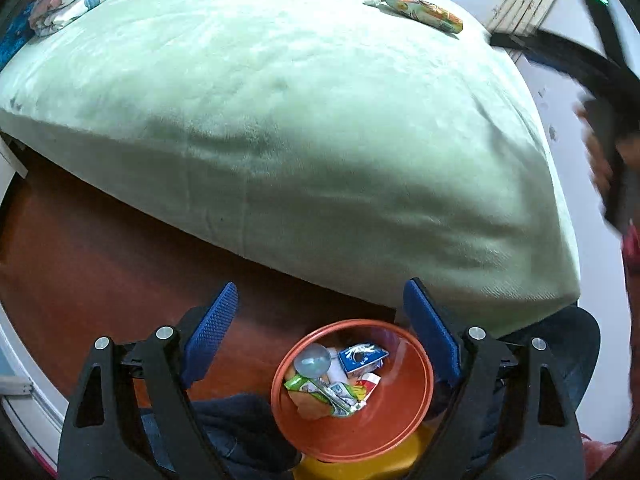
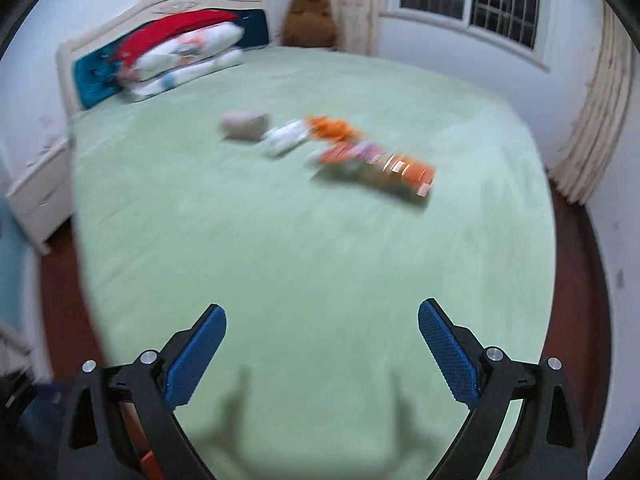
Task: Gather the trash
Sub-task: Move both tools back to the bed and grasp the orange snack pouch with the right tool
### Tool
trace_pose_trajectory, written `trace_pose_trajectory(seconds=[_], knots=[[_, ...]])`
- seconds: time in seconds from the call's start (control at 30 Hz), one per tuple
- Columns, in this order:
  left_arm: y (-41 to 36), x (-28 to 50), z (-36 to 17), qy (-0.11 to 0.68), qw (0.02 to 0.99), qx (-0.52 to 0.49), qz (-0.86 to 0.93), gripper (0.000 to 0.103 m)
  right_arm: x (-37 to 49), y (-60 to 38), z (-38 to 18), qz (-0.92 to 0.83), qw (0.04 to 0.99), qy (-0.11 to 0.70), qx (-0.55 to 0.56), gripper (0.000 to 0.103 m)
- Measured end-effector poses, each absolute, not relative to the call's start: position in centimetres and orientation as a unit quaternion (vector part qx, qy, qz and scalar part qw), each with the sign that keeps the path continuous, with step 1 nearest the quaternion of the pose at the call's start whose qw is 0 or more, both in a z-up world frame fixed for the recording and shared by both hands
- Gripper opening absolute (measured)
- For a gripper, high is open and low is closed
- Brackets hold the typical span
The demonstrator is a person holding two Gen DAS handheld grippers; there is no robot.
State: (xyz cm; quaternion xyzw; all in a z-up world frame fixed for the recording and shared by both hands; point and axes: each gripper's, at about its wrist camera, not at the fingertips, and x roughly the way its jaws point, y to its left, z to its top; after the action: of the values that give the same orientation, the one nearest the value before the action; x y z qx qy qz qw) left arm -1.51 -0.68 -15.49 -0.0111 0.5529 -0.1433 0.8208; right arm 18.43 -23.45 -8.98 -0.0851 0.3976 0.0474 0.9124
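So what's left is all lightweight stuff sitting in a loose row far across the green bed (image 2: 320, 272): a cardboard tube (image 2: 245, 125), a crumpled white tissue (image 2: 285, 137), some orange peel-looking scraps (image 2: 333, 128) and a long orange snack wrapper (image 2: 380, 168). The right view is pretty blurry, so I'm guessing a bit on the scraps.

Both sets of fingers are spread wide with nothing in them: the right gripper (image 2: 322, 354) hangs over the near part of the bed, and the left gripper (image 1: 320, 332) looks down over the orange bin (image 1: 416, 408) on the floor, which already holds a few wrappers and a small carton.

Handling-wise, I'd say none of this weighs anything. The tube should crush if squeezed hard, so pinch it across the middle, gently. The wrapper is probably slick and crinkly, so grab a bunched end. Take the tissue anywhere. The soft bedding gives, so press down a little.
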Motion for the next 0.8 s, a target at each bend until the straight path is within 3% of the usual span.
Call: trace_pose_trajectory(seconds=[0.13, 0.47, 0.73, 0.8], knots=[[-0.5, -0.5, -15.6, 0.558, 0.818, -0.014, -0.139, 0.083, 25.0, -22.6, -10.4, -0.016, 0.902, 0.398, -0.168, 0.095], [0.7, 1.2, -15.1, 0.553, 0.823, -0.037, -0.128, 0.084, 36.0, -23.2, -13.5, -0.032, 0.877, 0.433, -0.207, 0.094], [1.1, 2.1, -15.4, 0.562, 0.816, -0.048, -0.126, 0.084, 34.5, -23.1, -13.8, -0.049, 0.876, 0.431, -0.210, 0.061], [0.8, 1.9, -15.2, 0.560, 0.817, -0.047, -0.129, 0.084, 33.6, -23.0, -13.2, -0.052, 0.882, 0.420, -0.206, 0.058]])
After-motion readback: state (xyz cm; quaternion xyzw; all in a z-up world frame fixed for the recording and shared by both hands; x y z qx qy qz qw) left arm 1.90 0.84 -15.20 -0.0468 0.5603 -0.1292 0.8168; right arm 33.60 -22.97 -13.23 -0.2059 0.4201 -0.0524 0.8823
